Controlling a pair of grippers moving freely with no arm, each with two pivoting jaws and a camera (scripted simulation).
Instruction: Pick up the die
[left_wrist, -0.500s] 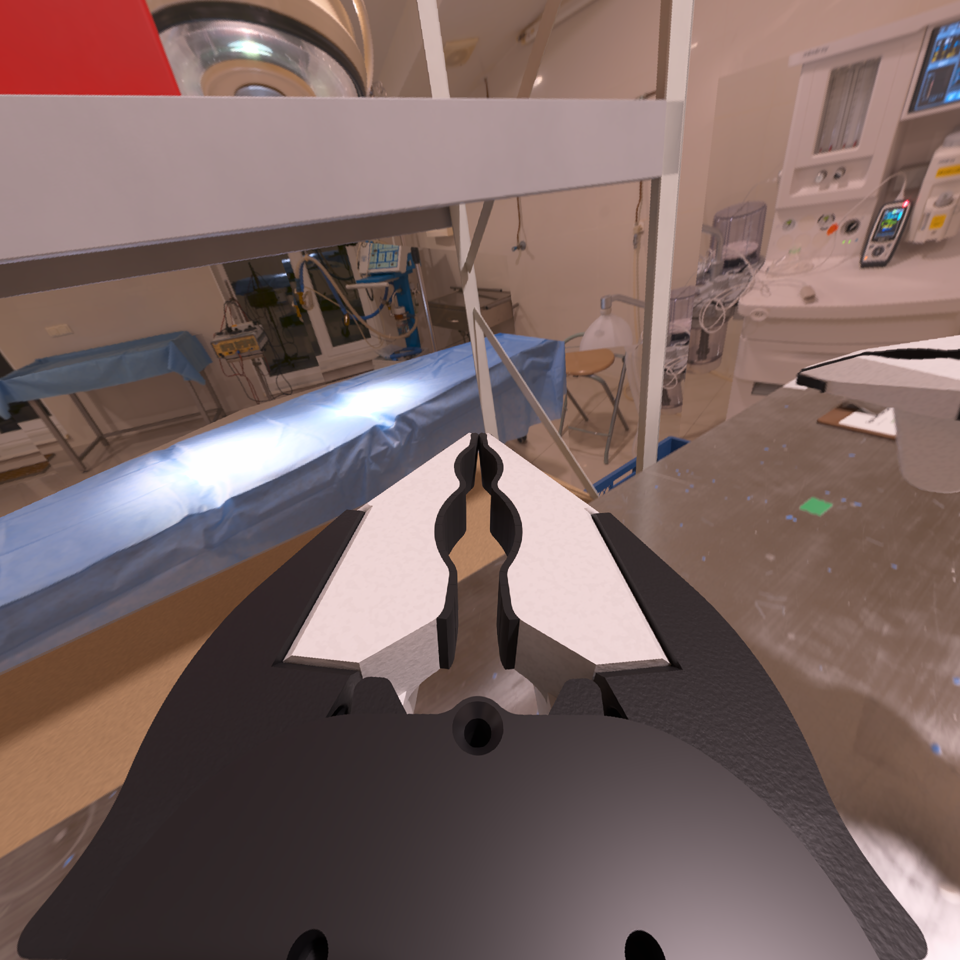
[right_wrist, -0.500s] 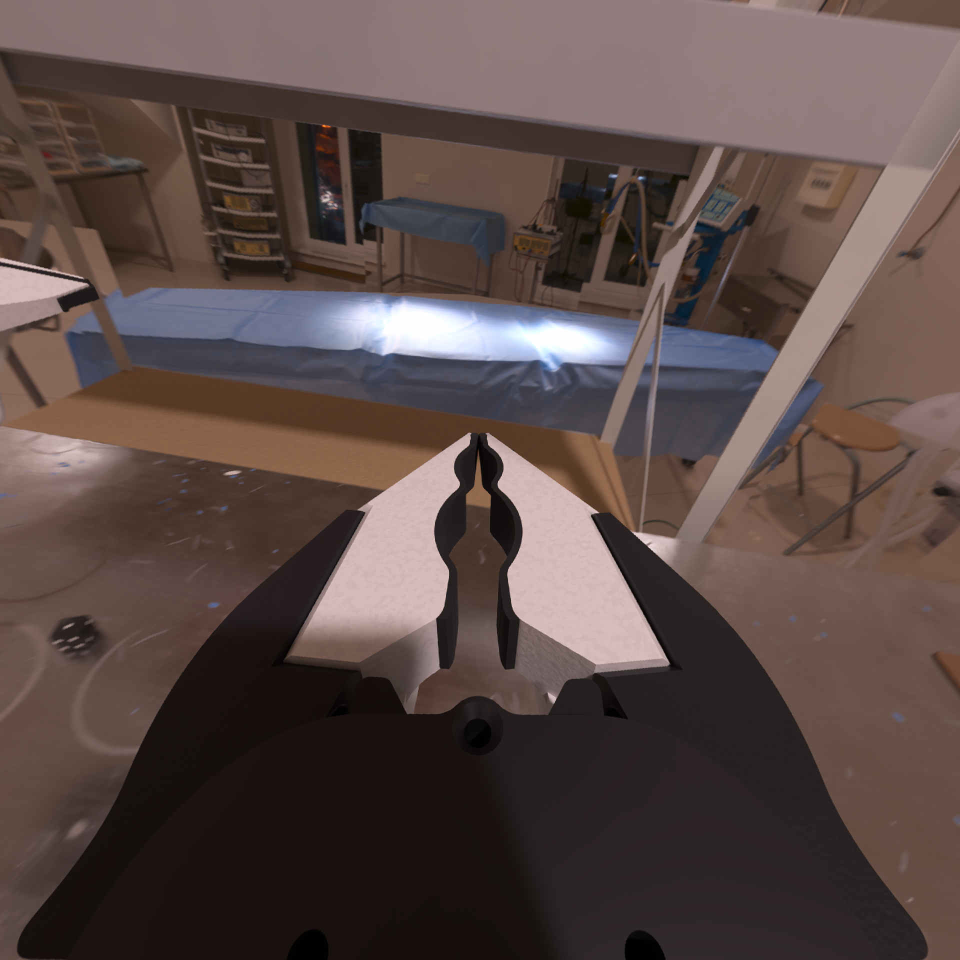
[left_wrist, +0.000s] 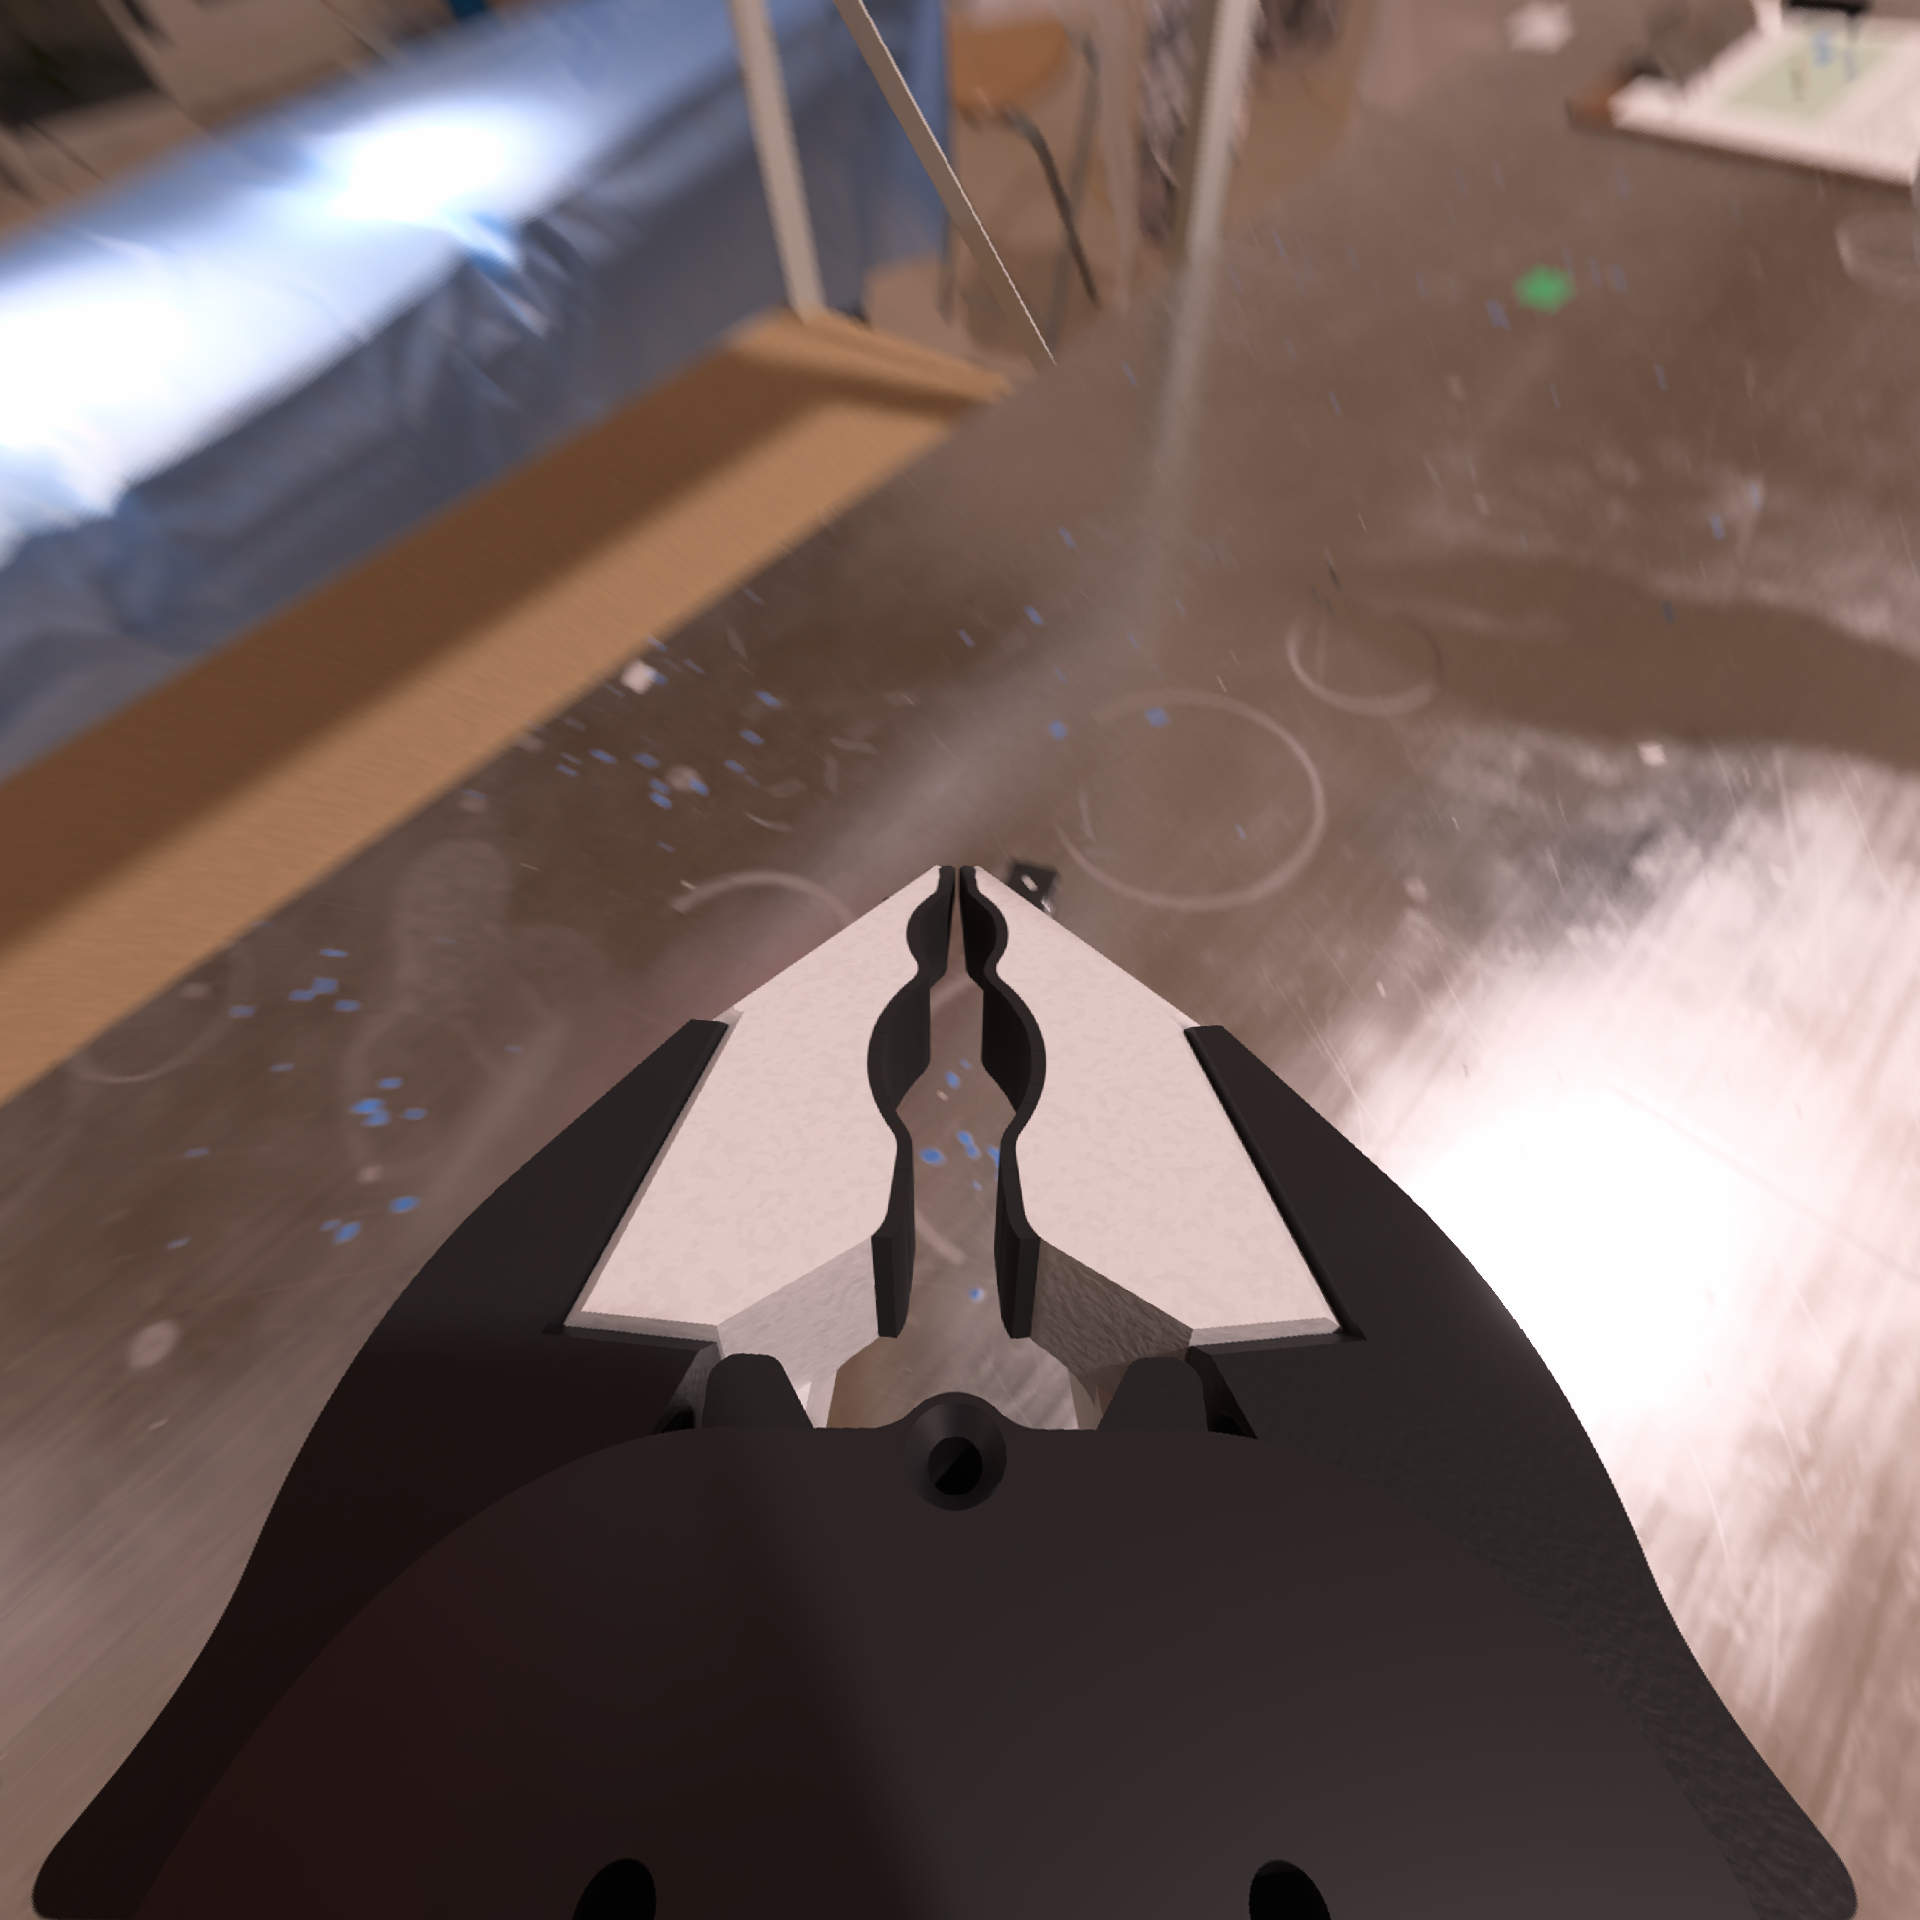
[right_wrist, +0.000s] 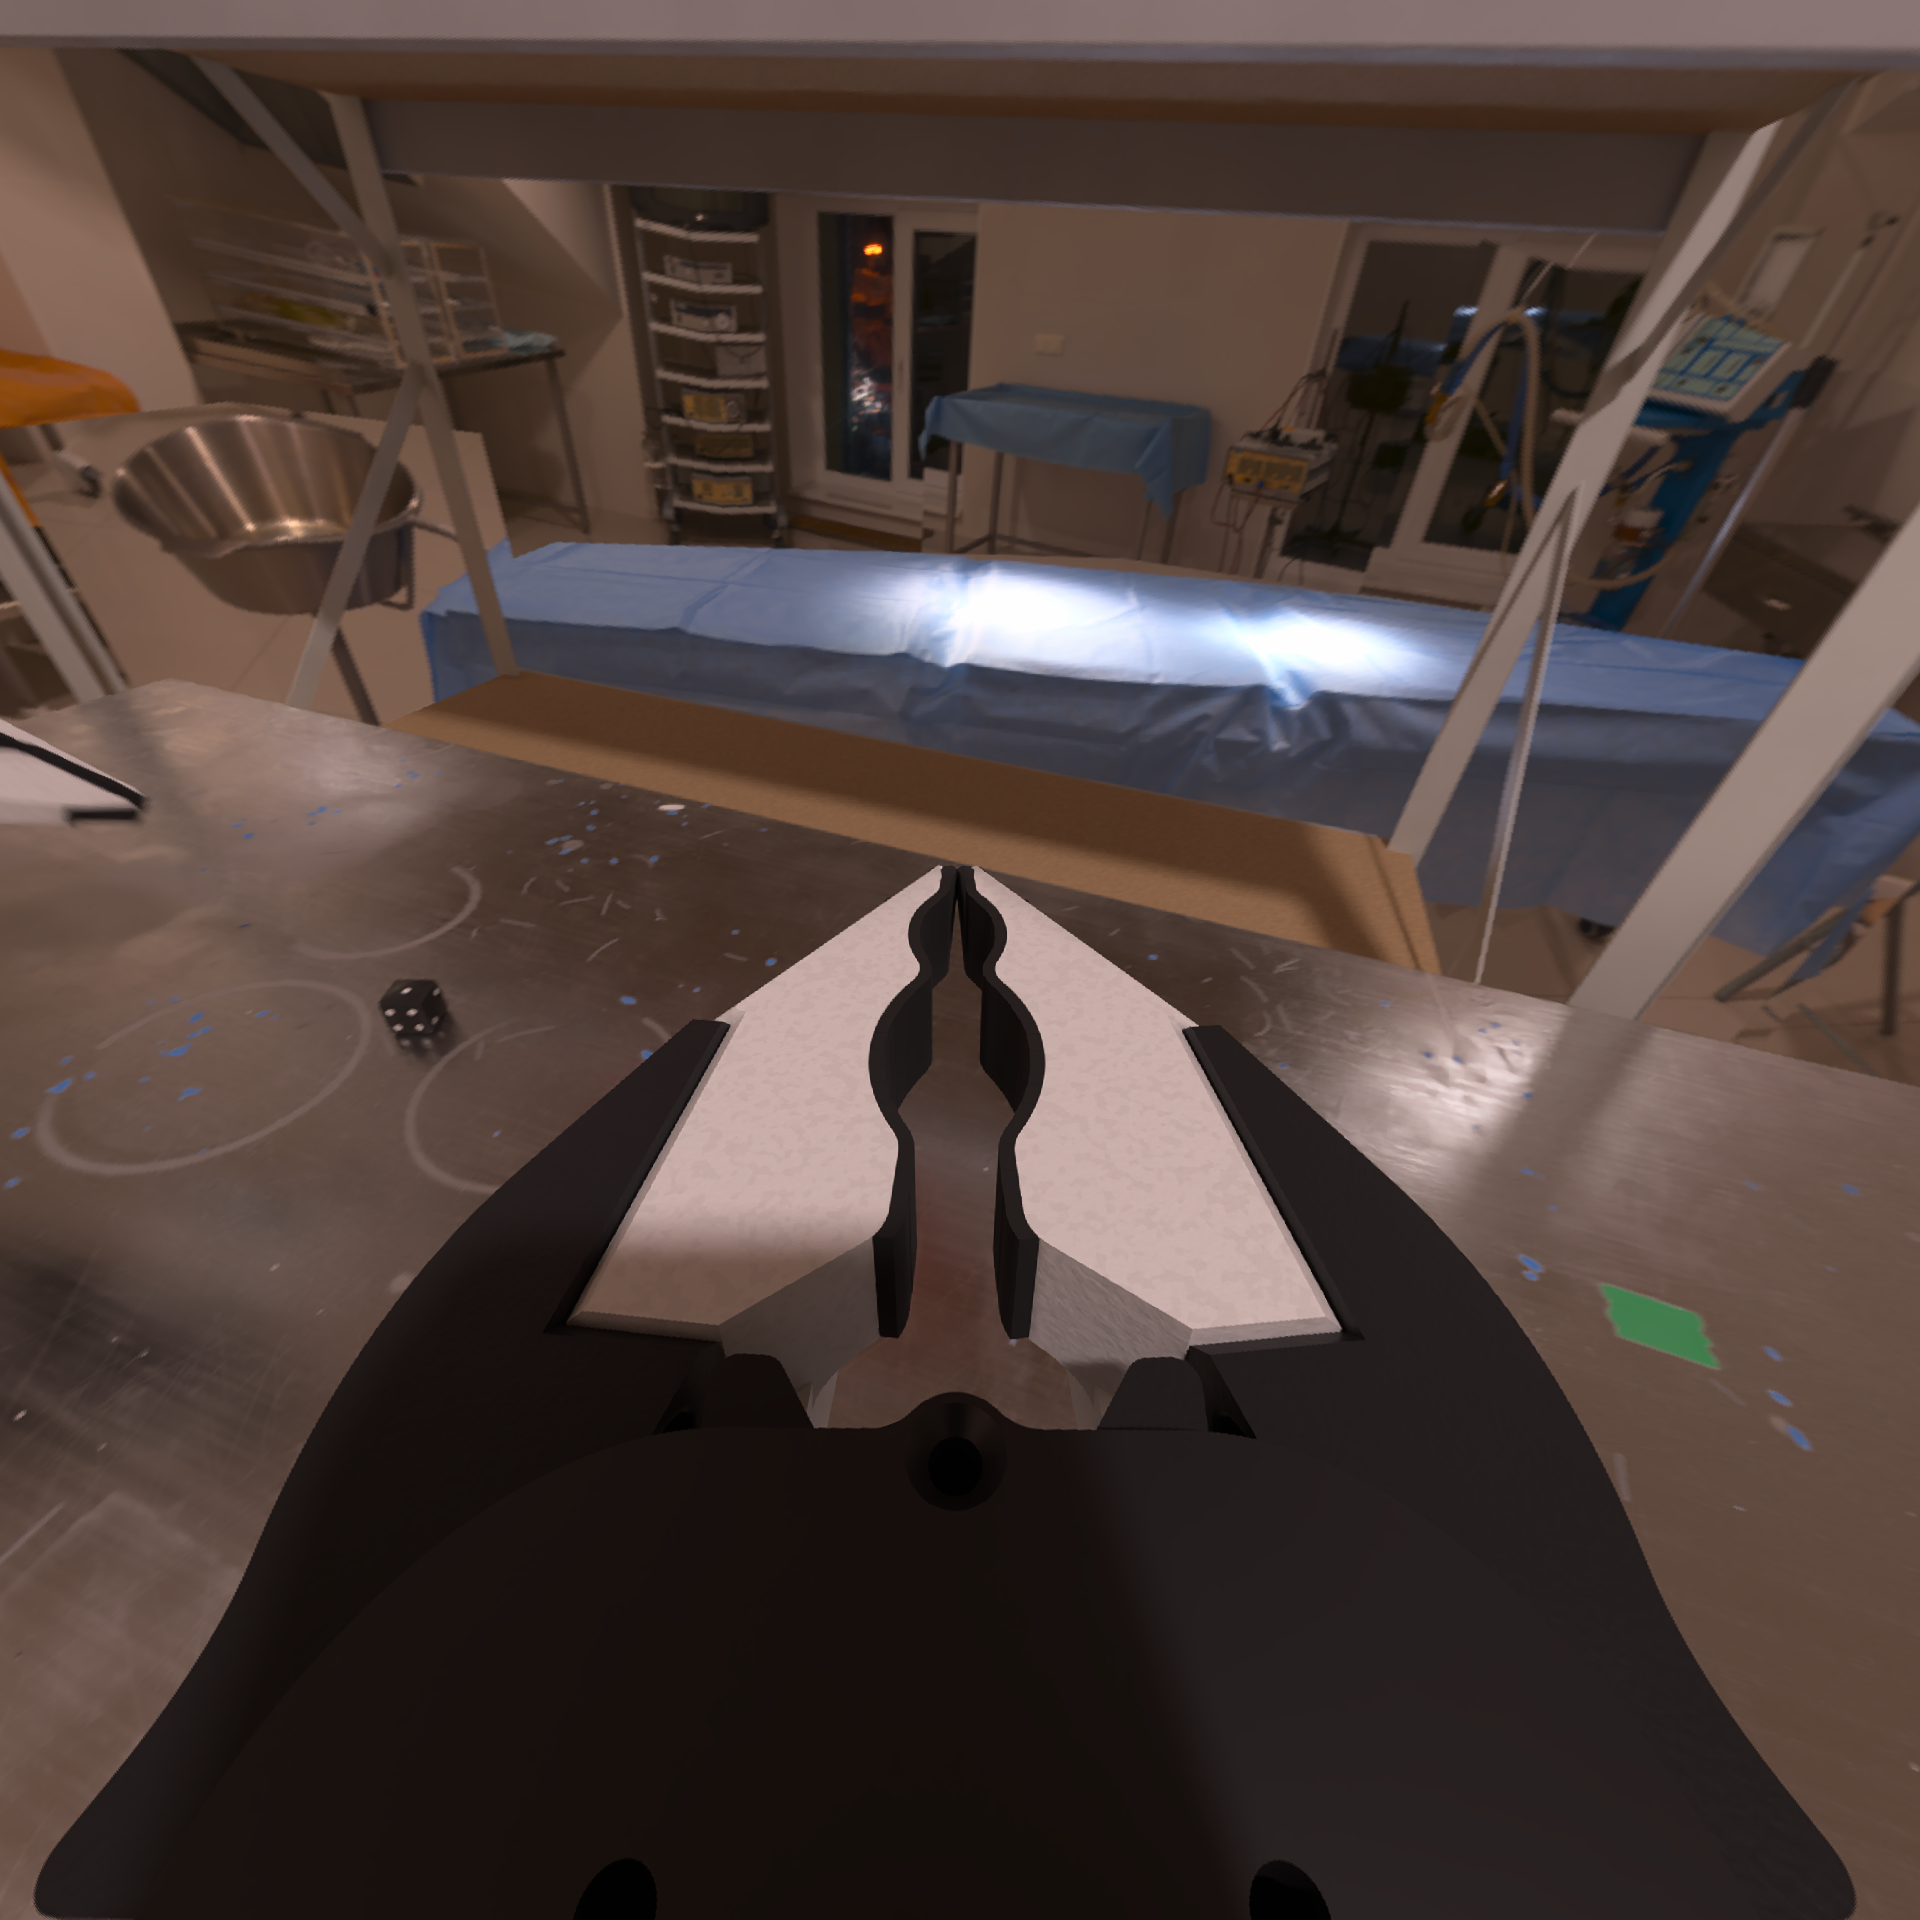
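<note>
The die (right_wrist: 414, 1013) is small and black with white pips. It sits on the scratched metal table (right_wrist: 1351, 1091), left of and apart from my right gripper (right_wrist: 956, 871), which is shut and empty above the table. In the left wrist view my left gripper (left_wrist: 956, 871) is shut and empty, tilted down at the table. Only a dark corner of the die (left_wrist: 1034, 883) shows just past its right fingertip; the rest is hidden. One white finger of the left gripper (right_wrist: 62, 790) shows at the far left of the right wrist view.
A green patch (right_wrist: 1657, 1338) marks the table to the right and also shows in the left wrist view (left_wrist: 1545, 288). A white flat board (left_wrist: 1766, 104) lies at the far right. White shelf posts (right_wrist: 1507, 665) and a wooden ledge (right_wrist: 935, 790) bound the table's far edge. A steel bowl (right_wrist: 265, 509) stands beyond.
My left gripper has tipped down from facing the room to facing the table, with its tips near the die. In the right wrist view the die has shifted right and up.
</note>
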